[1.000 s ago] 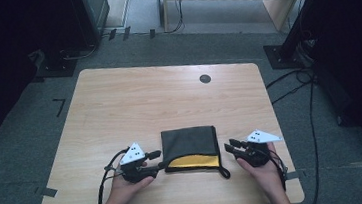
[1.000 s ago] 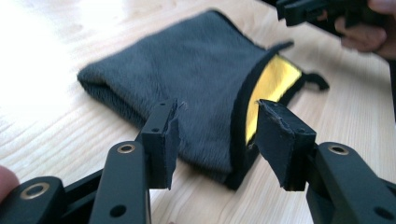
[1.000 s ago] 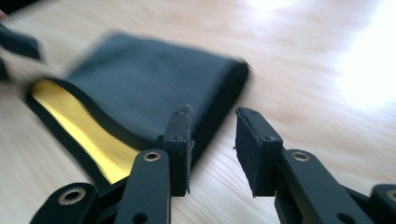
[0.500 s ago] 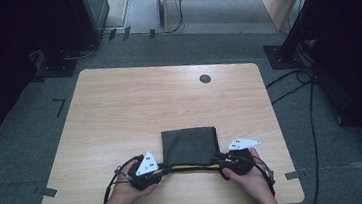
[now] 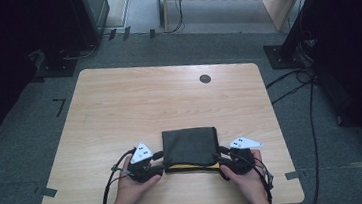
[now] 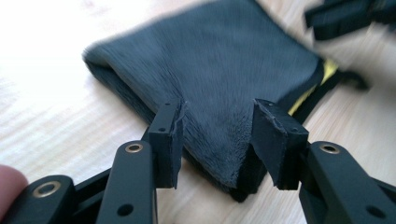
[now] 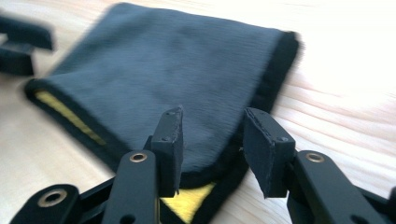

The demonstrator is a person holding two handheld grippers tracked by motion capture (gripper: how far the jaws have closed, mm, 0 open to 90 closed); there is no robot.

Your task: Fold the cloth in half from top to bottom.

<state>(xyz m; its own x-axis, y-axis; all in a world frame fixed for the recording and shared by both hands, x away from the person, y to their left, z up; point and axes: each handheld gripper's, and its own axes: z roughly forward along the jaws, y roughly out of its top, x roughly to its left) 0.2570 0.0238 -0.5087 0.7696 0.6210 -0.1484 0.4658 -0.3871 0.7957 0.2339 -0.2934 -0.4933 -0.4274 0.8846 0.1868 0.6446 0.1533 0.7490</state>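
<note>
Folded dark cloth (image 5: 190,146), yellow inner layer showing, lies at the wooden table's (image 5: 134,106) near edge. Left gripper (image 6: 217,135) and right gripper (image 7: 211,142) straddle its near corners, jaws apart and just opening, nothing clamped. Risk: pinching only the top layer, unfolding it. Grey carpet, cables around.
</note>
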